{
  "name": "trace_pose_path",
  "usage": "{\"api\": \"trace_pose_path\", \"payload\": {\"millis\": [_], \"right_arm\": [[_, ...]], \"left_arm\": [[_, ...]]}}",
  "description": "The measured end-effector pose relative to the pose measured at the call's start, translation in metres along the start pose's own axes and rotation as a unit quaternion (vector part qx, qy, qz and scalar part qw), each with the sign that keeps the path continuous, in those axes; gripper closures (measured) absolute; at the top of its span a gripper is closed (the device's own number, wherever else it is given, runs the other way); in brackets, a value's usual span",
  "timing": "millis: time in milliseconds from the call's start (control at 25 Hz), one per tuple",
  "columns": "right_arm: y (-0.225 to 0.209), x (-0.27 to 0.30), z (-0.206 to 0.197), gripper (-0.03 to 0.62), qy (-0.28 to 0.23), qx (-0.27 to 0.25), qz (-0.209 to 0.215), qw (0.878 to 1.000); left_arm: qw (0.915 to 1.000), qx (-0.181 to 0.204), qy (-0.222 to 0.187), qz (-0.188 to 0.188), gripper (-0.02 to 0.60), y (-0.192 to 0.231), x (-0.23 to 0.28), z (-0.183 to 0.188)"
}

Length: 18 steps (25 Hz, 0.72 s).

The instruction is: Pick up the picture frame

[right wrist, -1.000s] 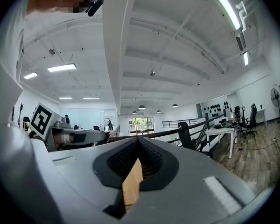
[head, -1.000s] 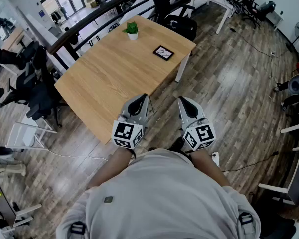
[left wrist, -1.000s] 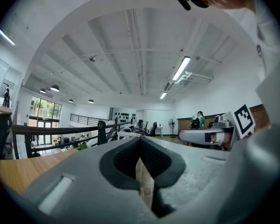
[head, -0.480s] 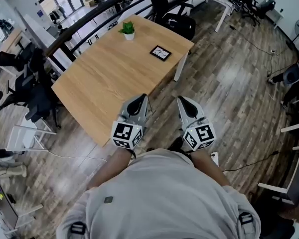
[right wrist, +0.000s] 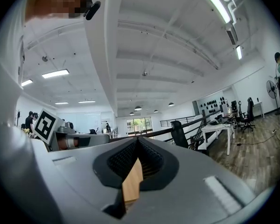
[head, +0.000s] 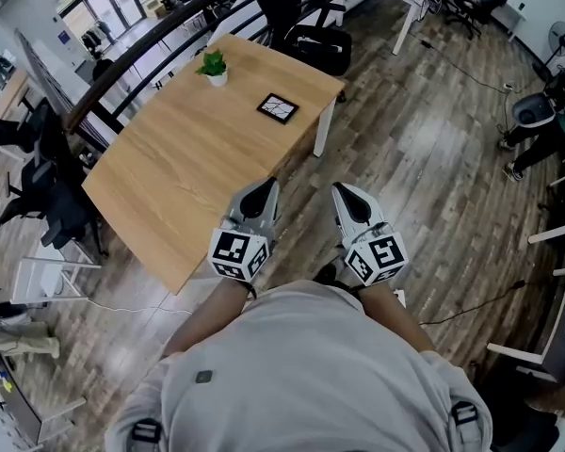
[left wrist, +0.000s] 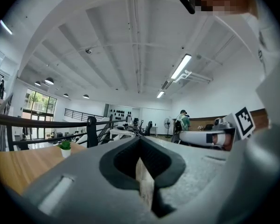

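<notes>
Picture frame (head: 278,108), small, rectangular and black-edged, lies flat well ahead of both claws, near the far right side of the light wooden table (head: 160,186). Left gripper (head: 263,186) and right gripper (head: 345,190) each have their jaws pressed together with nothing between them, and both are held level close to the person's torso. The left one hangs over the table's near edge, the right over the brown plank floor (head: 433,177) beside it. From them the frame sits forward and closer to the left claw's line (though not by much), its long side seemingly lying across the reach. Beyond it stands a small green potted plant (head: 213,65).
</notes>
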State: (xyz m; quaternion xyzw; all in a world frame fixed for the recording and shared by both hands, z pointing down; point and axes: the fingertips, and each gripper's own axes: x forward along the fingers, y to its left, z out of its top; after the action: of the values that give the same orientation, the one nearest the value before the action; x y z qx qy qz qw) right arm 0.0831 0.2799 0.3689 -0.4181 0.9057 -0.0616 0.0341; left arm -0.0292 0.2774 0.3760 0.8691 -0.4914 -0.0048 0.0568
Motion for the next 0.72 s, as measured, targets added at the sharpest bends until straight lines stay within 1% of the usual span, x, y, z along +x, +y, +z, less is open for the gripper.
{"api": "trace_pose_path", "payload": {"millis": [160, 320, 480, 720], "right_arm": [[-0.055, -0.007, 0.009, 0.586, -0.004, 0.002, -0.007, 1.0], [-0.102, -0.014, 0.012, 0.585, 0.0, 0.0, -0.007, 1.0], [-0.139, -0.027, 0.011, 0.585, 0.003, 0.004, -0.016, 1.0], [-0.183, -0.034, 0.008, 0.585, 0.003, 0.015, -0.036, 0.999]], "left_arm": [[0.9999, -0.002, 0.005, -0.013, 0.578, -0.027, 0.05, -0.002], [0.9999, -0.009, -0.001, -0.01, 0.58, -0.045, 0.094, -0.003], [0.9999, -0.007, 0.003, -0.013, 0.578, -0.066, 0.128, -0.008], [0.9995, 0.001, 0.019, -0.026, 0.58, -0.078, 0.17, -0.015]]}}
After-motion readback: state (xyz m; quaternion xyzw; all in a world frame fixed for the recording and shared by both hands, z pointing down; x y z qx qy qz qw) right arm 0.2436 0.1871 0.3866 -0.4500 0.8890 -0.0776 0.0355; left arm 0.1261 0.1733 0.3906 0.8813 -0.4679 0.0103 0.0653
